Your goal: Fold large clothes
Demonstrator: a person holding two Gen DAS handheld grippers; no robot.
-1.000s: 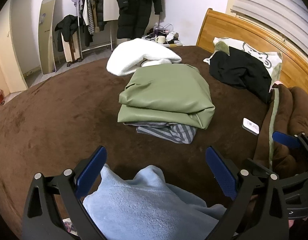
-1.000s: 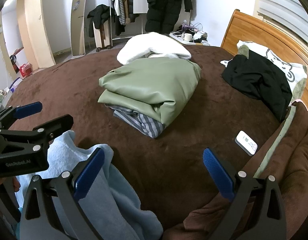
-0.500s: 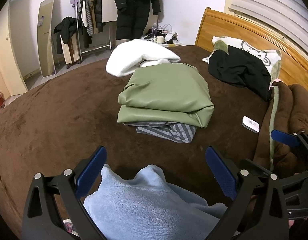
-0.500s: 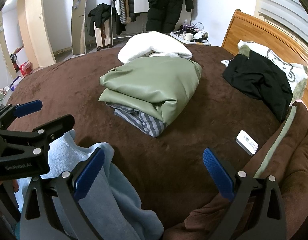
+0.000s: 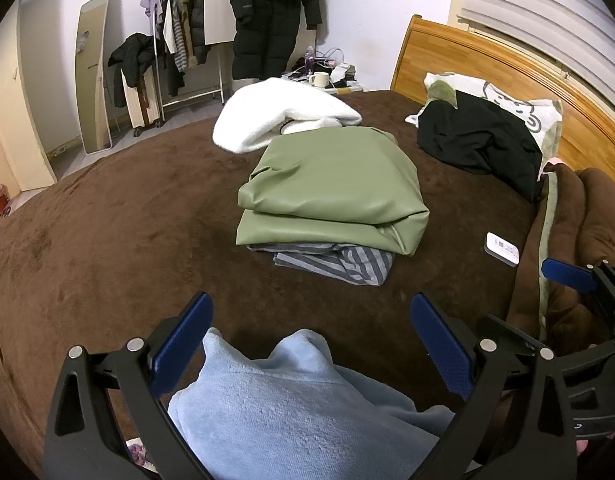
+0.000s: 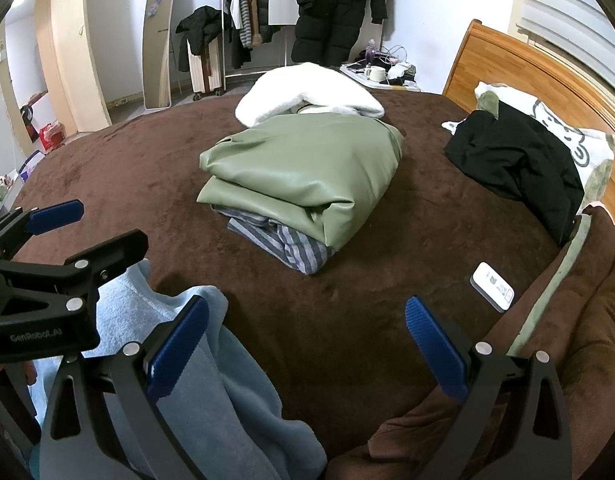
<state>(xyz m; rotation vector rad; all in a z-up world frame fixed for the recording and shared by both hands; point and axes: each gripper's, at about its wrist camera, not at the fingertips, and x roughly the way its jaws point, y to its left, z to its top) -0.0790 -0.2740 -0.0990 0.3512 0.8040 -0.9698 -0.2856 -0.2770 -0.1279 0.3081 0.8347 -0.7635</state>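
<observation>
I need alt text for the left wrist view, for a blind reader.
An open left gripper sits over a light blue fleece on a brown bed. Beyond lies a folded green jacket on striped cloth.

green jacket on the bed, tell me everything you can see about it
The green jacket is olive, smooth and faintly shiny, like faux leather. It is folded into a thick, roughly rectangular bundle of at least two layers, lying flat near the middle of the brown bedspread. It rests on a folded grey striped garment that sticks out from under its near edge. Its far edge meets a white fleecy garment. Neither gripper touches it; both are open and well short of it.
</observation>
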